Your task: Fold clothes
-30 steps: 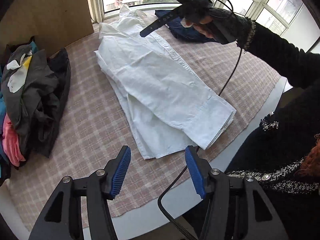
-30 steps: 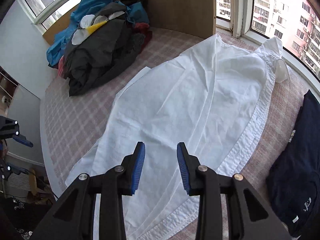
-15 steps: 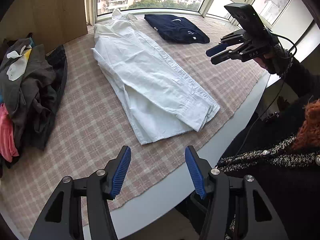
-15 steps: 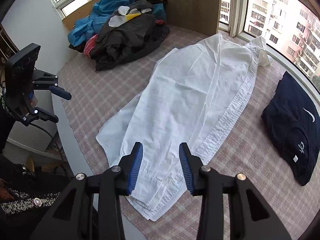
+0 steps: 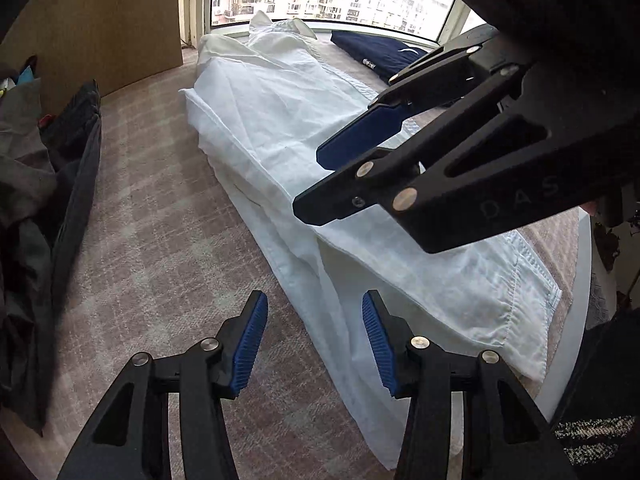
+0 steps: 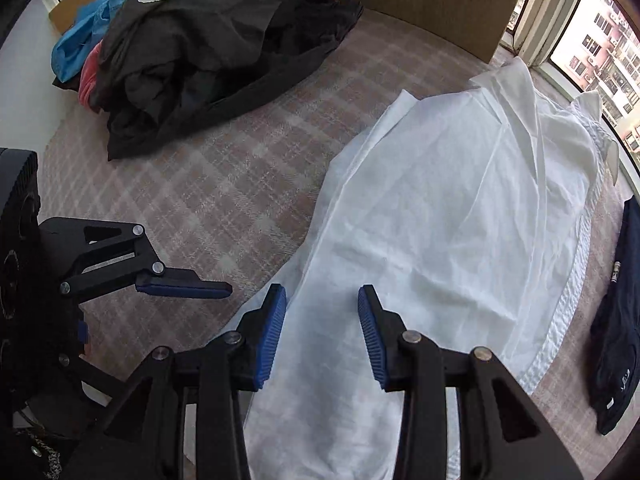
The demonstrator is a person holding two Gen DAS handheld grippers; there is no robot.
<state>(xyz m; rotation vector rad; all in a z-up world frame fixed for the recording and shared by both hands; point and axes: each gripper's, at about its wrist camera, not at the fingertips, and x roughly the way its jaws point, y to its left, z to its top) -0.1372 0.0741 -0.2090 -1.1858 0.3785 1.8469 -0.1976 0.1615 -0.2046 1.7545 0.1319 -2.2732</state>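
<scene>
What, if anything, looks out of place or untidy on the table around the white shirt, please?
The heap of dark and coloured clothes lies crumpled and unfolded on the checked cloth, apart from the white shirt. The shirt lies folded lengthwise, with its lower layers peeking out unevenly on the heap's side. The navy garment lies neatly folded. Nothing looks spilled or damaged.

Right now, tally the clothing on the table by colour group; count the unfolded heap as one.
White shirt: 1
Navy folded garment: 1
Mixed dark heap: 1
Total: 3
</scene>
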